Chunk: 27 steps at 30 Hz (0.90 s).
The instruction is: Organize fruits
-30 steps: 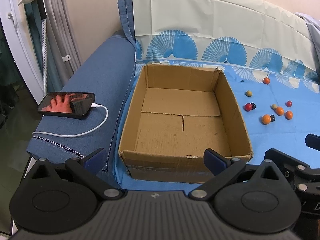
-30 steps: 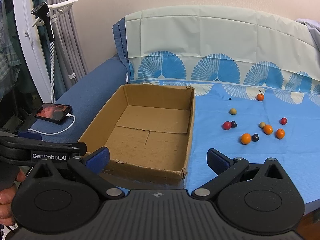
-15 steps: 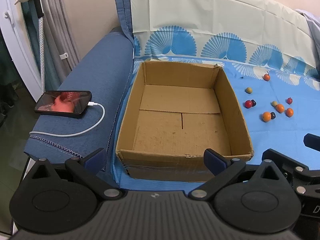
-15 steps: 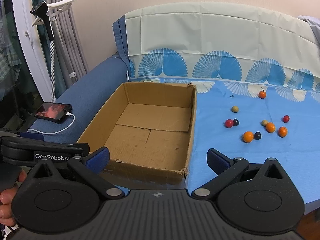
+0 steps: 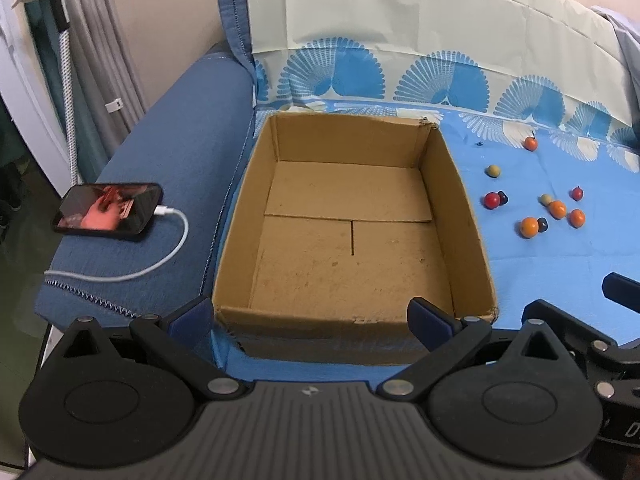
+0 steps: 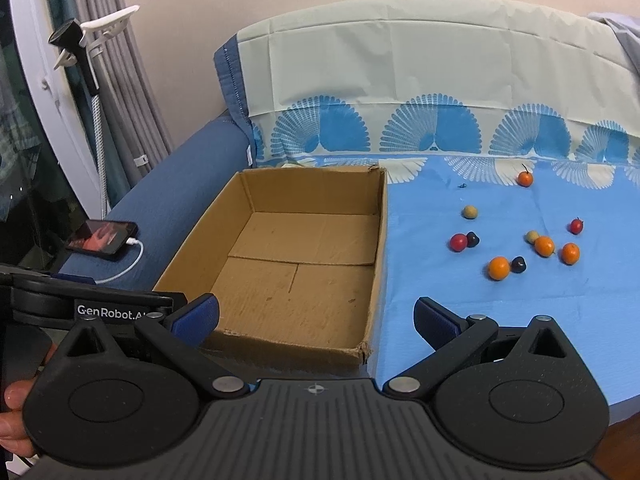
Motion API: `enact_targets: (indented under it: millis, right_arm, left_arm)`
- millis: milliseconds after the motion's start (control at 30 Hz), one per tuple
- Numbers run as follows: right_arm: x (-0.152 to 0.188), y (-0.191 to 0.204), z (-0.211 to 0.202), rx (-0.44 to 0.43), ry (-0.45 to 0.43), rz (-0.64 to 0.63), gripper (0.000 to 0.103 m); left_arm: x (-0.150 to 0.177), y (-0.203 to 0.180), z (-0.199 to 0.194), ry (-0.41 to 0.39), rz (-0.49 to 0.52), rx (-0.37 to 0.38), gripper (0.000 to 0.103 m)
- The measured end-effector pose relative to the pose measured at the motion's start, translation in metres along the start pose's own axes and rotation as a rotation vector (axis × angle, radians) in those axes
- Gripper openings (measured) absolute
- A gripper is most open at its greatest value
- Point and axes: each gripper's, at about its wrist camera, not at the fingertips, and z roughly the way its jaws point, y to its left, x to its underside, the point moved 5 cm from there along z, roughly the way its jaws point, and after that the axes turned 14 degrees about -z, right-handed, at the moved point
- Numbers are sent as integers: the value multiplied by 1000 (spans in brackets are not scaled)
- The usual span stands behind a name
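Observation:
An open, empty cardboard box (image 5: 472,220) (image 6: 380,240) sits on the blue cloth. Several small fruits lie to its right: an orange one (image 5: 529,227) (image 6: 499,267), a red one (image 5: 491,199) (image 6: 458,242), a tan one (image 5: 493,170) (image 6: 469,212) and dark ones (image 6: 519,265). My left gripper (image 5: 310,318) is open and empty in front of the box's near wall. My right gripper (image 6: 316,316) is open and empty by the box's near right corner. The left gripper's body shows at the lower left of the right wrist view (image 6: 92,300).
A phone (image 5: 108,211) (image 6: 102,239) on a white charging cable (image 5: 160,256) lies on the blue sofa arm left of the box. The sofa back (image 6: 420,92) carries a pale fan-print cloth. A white stand and curtains (image 6: 92,80) are at the far left.
Both grippers have drifted a little; the box and fruits sit slightly lower in the right wrist view. The fruits and box have not moved on the cloth.

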Motion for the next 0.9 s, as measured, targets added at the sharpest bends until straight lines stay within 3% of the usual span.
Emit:
enact_targets:
  millis: [400,900]
  right_arm:
    - [-8,-61,-1,16,-90,126,103]
    - [-2,-178,-34,241,-111,250,103]
  left_arm:
    - [-39,-57,-8,47,94,-12,103]
    - [-134,-179,-105,-21,143,277,103]
